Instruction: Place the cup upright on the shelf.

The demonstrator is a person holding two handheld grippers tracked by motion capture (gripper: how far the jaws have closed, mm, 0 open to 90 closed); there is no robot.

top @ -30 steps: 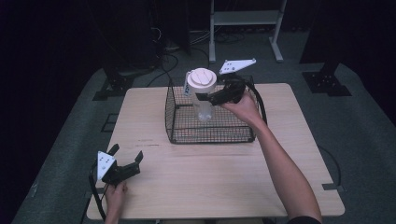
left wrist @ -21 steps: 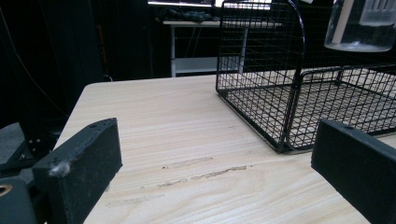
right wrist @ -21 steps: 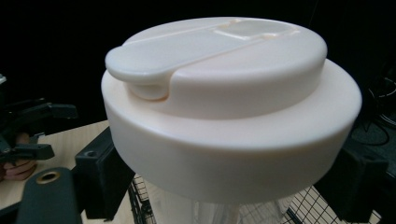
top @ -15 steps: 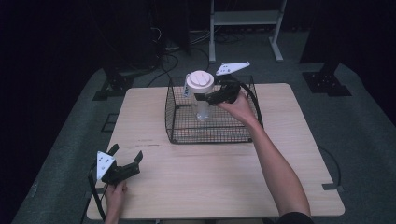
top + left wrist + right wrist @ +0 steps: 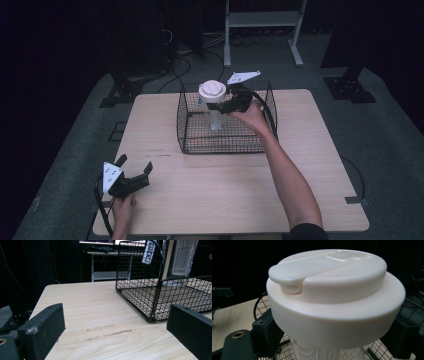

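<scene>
Dark curtains and cable-strewn grey flooring surrounded a pale wooden table (image 5: 240, 195), and on it, toward the far side, stood a black wire basket (image 5: 195, 145). The right gripper (image 5: 226, 106) had its jaws clamped just under the wide cream lid of a clear ribbed bottle (image 5: 215, 118), which hung upright directly below the jaws, its foot inside the basket; whether it touched the mesh floor I could not tell. In the right gripper view the lid (image 5: 334, 287) loomed right above the two black jaws, which pinched the narrow neck on either side. The left gripper (image 5: 131, 179) rested on the near left corner of the table with its jaws spread wide and nothing between them — the basket (image 5: 160, 290) stood well ahead of it and off to its right. As I judged it, the main risk lay in that grip: the hold was high on a tall, top-heavy bottle, so any tilt of the wrist could swing the base against the wire. Letting go before the base was seated flat could let it topple inside the basket or lean on the wall. A smooth plastic neck might also slip between the pads — and a jolt against the light, unsecured basket could shift it across the table.
</scene>
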